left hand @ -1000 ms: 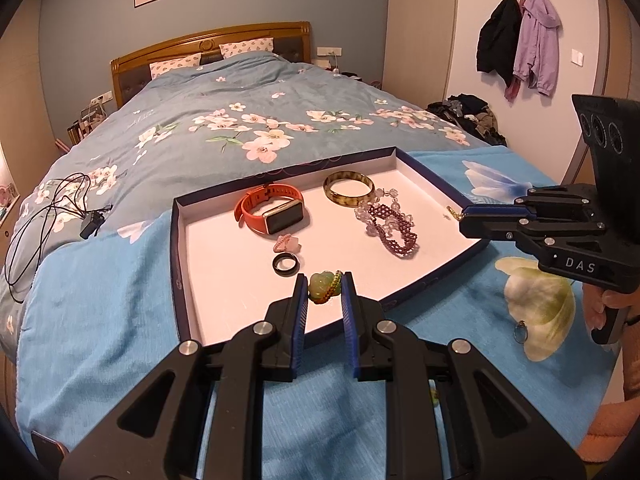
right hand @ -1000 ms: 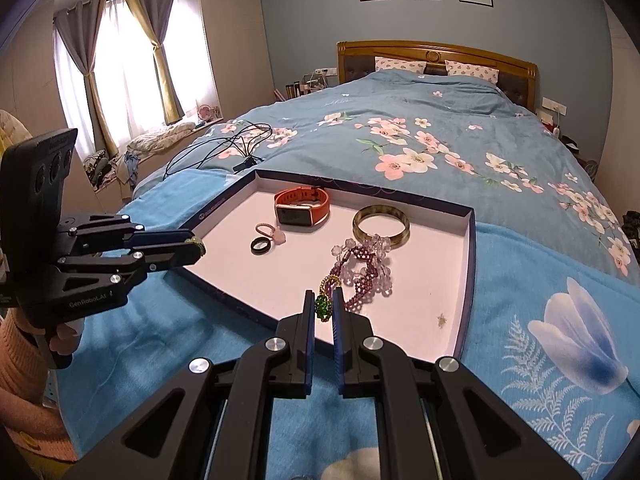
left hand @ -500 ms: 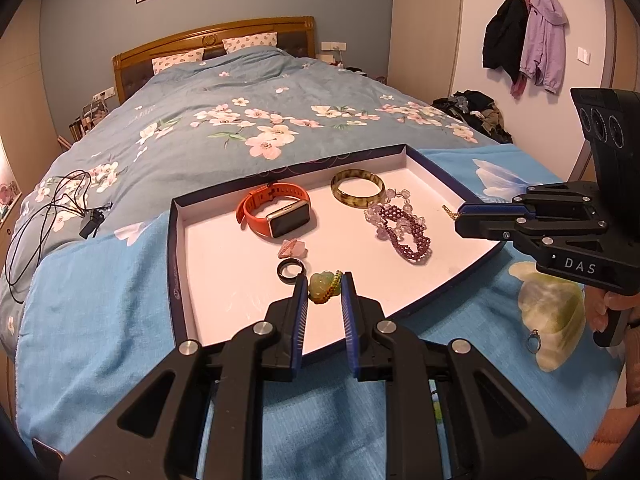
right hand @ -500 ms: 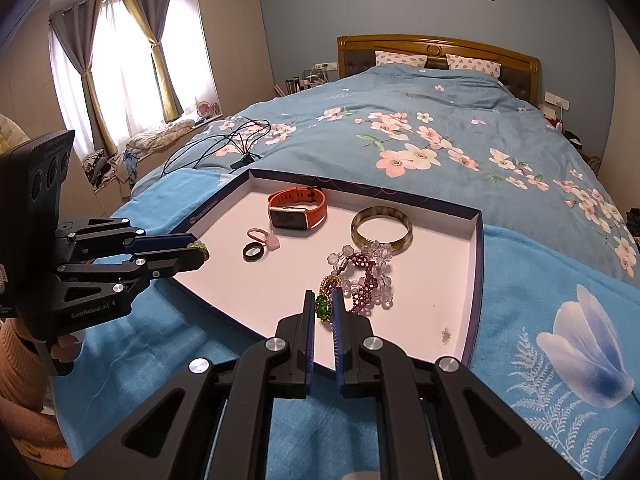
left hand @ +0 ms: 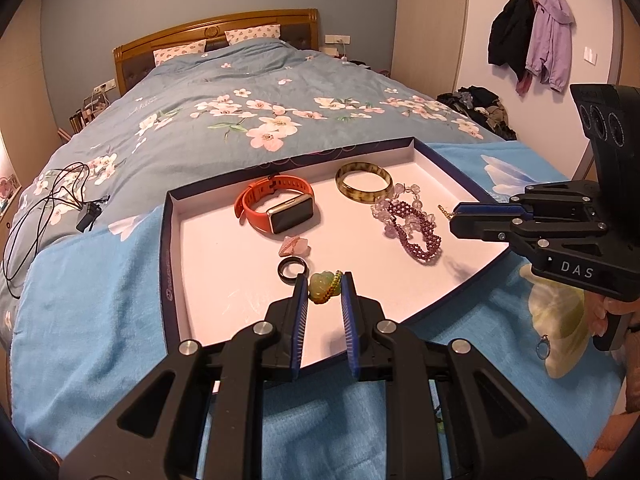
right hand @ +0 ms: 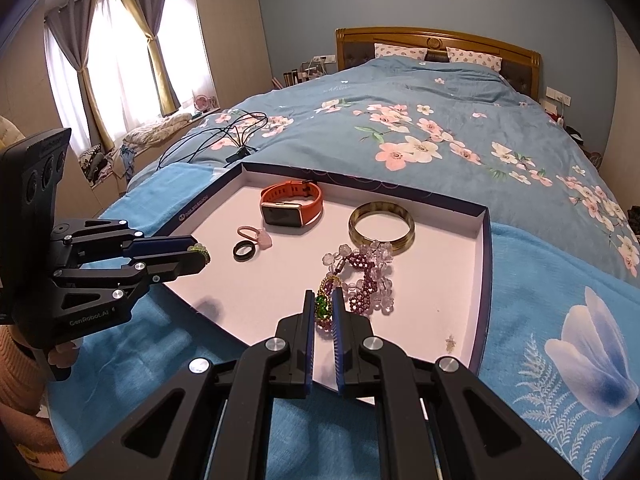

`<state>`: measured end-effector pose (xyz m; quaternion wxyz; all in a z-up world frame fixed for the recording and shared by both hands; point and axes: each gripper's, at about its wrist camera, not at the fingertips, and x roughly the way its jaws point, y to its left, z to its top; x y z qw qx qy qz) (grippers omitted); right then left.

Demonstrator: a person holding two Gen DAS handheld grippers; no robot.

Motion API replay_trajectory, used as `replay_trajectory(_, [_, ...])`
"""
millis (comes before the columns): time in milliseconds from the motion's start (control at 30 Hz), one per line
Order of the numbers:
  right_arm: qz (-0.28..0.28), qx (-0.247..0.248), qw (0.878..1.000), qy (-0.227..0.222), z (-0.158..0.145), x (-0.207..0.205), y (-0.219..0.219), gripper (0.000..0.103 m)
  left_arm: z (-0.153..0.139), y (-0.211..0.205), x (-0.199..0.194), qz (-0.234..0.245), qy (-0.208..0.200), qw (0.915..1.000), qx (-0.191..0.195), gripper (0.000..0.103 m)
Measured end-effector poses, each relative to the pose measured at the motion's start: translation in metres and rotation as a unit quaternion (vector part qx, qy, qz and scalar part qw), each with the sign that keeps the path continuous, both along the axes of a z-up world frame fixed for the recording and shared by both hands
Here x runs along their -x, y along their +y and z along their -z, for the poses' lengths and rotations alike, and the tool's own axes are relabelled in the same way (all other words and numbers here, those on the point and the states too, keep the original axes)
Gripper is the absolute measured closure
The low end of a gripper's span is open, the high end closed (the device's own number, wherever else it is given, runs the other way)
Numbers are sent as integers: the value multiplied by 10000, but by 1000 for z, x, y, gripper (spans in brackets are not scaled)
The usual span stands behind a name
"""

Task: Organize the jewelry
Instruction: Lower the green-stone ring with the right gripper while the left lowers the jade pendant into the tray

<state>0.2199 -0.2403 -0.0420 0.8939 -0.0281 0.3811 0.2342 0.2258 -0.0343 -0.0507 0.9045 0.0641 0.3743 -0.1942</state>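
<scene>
A white tray with a dark blue rim (left hand: 172, 264) (right hand: 486, 280) lies on the bed. My left gripper (left hand: 324, 280) (right hand: 196, 254) hovers over its near edge, shut on a pale green jade pendant (left hand: 322, 289) with a braided cord. My right gripper (right hand: 322, 298) (left hand: 454, 216) is over the tray's right side, shut on a gold chain with green beads (right hand: 321, 307). In the tray lie an orange smartwatch (left hand: 276, 208) (right hand: 290, 204), a mottled bangle (left hand: 364, 182) (right hand: 382, 226), a purple bead bracelet (left hand: 412, 228) (right hand: 364, 276), a black ring (left hand: 292, 270) (right hand: 244, 250) and a pink ring (left hand: 296, 246) (right hand: 254, 236).
A small gold earring (right hand: 451, 342) lies in the tray's near right corner. A little ring (left hand: 542, 346) rests on the blue blanket right of the tray. Black cables (left hand: 48, 200) sprawl on the floral duvet to the left. Coats (left hand: 532, 40) hang on the right wall.
My right gripper has edged a little further in over the tray with its chain. The left gripper and the jewellery in the tray have stayed put.
</scene>
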Motion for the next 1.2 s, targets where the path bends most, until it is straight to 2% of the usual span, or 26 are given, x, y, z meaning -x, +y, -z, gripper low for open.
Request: replay_trajectory(1200, [52,15,9997,236,14,-18,2,96,12,-2,-20,-160,242,9996,-10,86])
